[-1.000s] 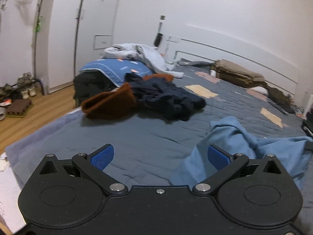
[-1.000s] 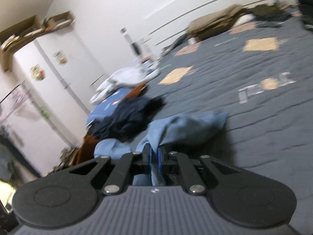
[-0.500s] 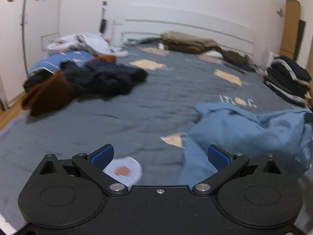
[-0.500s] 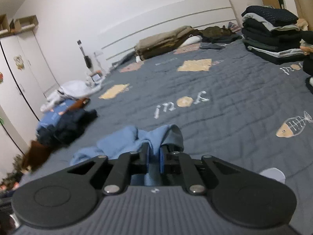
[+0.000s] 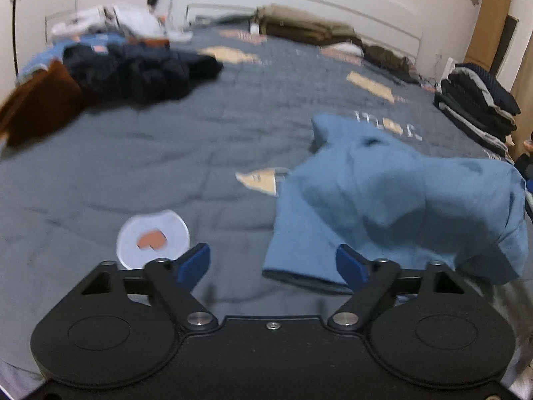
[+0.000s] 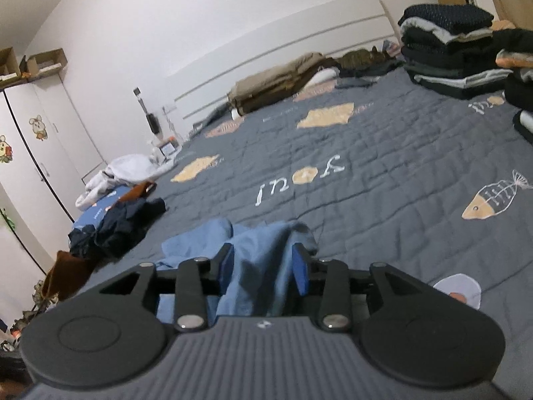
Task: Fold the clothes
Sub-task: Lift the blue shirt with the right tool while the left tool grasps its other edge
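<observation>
A light blue garment (image 5: 393, 196) lies bunched on the grey bed quilt (image 5: 166, 153), to the right in the left wrist view. My left gripper (image 5: 273, 263) is open and empty, its right finger beside the garment's near hem. In the right wrist view the same blue garment (image 6: 256, 253) runs between the blue pads of my right gripper (image 6: 263, 263), whose jaws stand apart with the cloth loose between them.
A pile of dark and brown clothes (image 5: 133, 70) lies at the far left of the bed (image 6: 113, 226). A stack of folded dark clothes (image 6: 449, 53) stands at the far right (image 5: 476, 106). Beige bedding (image 6: 279, 80) lies by the headboard.
My right gripper's jaws have opened from being shut on the blue garment. Both grippers swung right and the garment came down onto the quilt.
</observation>
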Demonstrator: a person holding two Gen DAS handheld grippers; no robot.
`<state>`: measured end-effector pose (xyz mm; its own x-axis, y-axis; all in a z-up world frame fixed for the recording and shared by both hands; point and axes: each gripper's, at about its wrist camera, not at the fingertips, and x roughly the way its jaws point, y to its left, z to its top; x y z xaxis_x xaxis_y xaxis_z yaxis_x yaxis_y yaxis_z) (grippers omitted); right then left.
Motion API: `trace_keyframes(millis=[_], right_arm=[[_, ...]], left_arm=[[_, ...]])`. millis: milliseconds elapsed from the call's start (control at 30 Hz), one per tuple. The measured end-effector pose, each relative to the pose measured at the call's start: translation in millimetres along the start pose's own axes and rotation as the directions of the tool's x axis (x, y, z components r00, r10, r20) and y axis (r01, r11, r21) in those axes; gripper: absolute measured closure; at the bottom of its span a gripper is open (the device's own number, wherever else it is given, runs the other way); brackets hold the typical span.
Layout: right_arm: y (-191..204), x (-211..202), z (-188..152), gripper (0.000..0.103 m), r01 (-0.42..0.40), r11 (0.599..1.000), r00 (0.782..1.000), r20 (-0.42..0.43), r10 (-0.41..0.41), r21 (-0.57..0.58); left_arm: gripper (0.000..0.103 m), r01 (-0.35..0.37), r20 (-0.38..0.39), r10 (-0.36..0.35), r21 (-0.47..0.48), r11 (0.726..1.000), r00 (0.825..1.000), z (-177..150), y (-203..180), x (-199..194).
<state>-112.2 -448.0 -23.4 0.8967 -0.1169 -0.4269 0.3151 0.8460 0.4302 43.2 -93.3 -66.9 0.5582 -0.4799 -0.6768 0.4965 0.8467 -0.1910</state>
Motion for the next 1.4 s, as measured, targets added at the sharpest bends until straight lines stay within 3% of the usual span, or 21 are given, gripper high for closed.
trace_keyframes(millis=[67,200,367,467,600,800,900,1067,1267,1400], right_arm=[[0.0,-2.8,-1.3,0.062,-0.012,1.000,1.000,-0.001,0.012,-0.007],[4.2,-8.6,-3.3,0.059,-0.046,0.998,0.999,-0.001,0.046,-0.034],[5.6,-8.6,-8.8,0.057,-0.086,0.996,0.996,-0.038,0.085,-0.030],[5.4,-9.0,-12.2,0.057,-0.101,0.995,0.993,-0.062,0.100,-0.025],[8.3,-13.9,-17.7,0.056,-0.114,0.990,0.989,-0.104,0.106,-0.078],[11.1,-22.5,-29.0,0.055,-0.178,0.969,0.965,-0.225,0.137,-0.173],[12.3,-26.6,-37.1,0.055,-0.208,0.950,0.950,-0.279,0.140,-0.234],[14.1,-23.7,-56.4,0.053,-0.234,0.923,0.926,-0.361,0.114,-0.307],[14.6,-8.4,-76.6,0.052,-0.233,0.912,0.915,-0.393,0.089,-0.336],[21.5,-1.7,-84.8,0.052,-0.190,0.888,0.940,-0.339,0.041,-0.418]], left_arm=[[0.042,0.006,-0.012,-0.006,0.003,1.000,1.000,-2.6,-2.0,6.2],[0.043,0.005,-0.030,-0.005,0.015,1.000,1.000,-6.1,-7.5,18.3],[0.043,0.052,-0.057,-0.056,-0.070,0.996,0.997,-5.2,-6.1,31.8],[0.043,0.037,-0.074,-0.045,-0.102,0.994,0.996,-4.4,-7.0,38.7],[0.044,0.064,-0.077,-0.076,-0.150,0.987,0.994,-3.0,-7.3,42.7],[0.077,0.067,-0.080,-0.079,-0.137,0.988,0.994,-1.9,-17.0,48.3],[0.088,0.071,-0.074,-0.082,-0.145,0.987,0.994,-1.3,-19.3,49.6],[0.093,0.079,-0.051,-0.089,-0.174,0.981,0.995,3.7,-21.4,46.0],[0.094,0.079,-0.037,-0.086,-0.169,0.982,0.996,5.9,-25.6,41.9],[0.094,0.071,-0.039,-0.078,-0.160,0.985,0.996,4.8,-25.6,41.2]])
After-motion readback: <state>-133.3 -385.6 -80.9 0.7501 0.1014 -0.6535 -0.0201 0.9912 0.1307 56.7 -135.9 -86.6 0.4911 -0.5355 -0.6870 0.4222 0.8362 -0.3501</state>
